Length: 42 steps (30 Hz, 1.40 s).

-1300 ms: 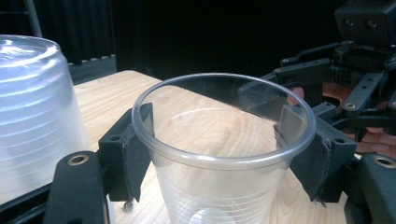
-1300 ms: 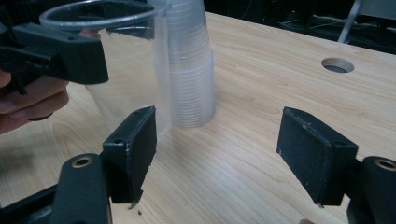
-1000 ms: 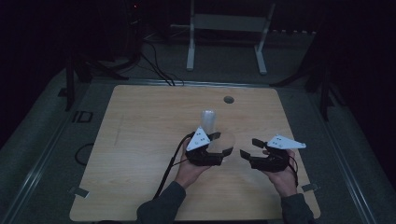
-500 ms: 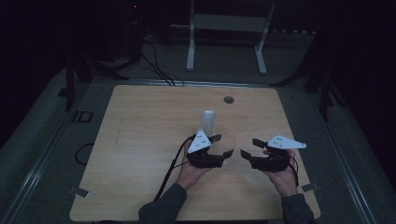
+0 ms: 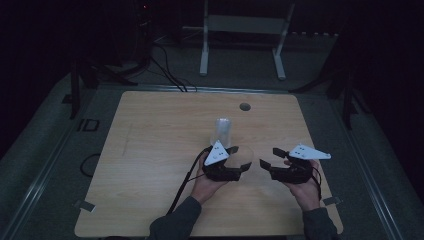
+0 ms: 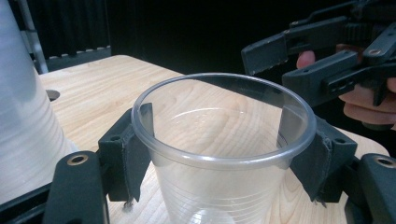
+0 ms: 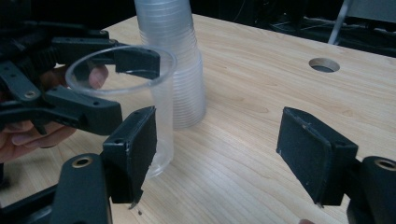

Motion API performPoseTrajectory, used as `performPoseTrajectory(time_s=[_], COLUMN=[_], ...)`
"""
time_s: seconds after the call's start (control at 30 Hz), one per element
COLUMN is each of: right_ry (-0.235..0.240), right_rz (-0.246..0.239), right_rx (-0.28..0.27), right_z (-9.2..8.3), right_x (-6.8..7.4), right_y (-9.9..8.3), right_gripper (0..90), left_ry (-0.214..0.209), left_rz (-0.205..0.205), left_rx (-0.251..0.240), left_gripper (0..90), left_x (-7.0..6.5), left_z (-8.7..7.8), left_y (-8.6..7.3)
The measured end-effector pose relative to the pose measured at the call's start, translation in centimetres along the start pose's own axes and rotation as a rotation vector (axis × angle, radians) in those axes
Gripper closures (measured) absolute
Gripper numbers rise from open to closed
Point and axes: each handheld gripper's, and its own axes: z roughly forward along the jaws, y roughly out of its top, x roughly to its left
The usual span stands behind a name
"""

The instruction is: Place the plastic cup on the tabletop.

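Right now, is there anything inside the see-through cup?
Nothing: the clear cup held by the left gripper looks empty, with the wooden table showing through it. Its very bottom is cut off from the left gripper view.

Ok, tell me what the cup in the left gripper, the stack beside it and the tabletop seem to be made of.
Cup: thin clear plastic, glossy; the wood grain shows through its wall and its rolled rim catches light.
Stack of cups: likely the same plastic, cloudier where the ribbed walls overlap.
Tabletop: light wood or wood-look laminate, matte, with visible grain; which one is hard to tell.
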Motion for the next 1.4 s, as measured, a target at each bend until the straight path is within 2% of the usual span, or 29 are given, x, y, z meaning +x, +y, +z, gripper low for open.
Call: performPoseTrajectory(time_s=[0.5,0.67,1.4], right_ry=[-0.011,-0.012,-0.009], right_rz=[0.004,0.004,0.003], right_rx=[-0.003,-0.004,-0.006], right_z=[0.0,-0.1,-0.1], right_x=[0.0,0.0,0.0], right_y=[-0.1,-0.1,-0.1], right_gripper=[28.3,28.3,28.4], left_ry=[0.010,0.011,0.032], left_rz=[0.002,-0.012,0.008], left_rx=[0.035,0.037,0.068], left_gripper=[27.8,27.7,27.5], left_x=[-0.1,0.0,-0.3], left_z=[1.0,1.2,2.5], left_y=[-0.8,-1.0,-1.8])
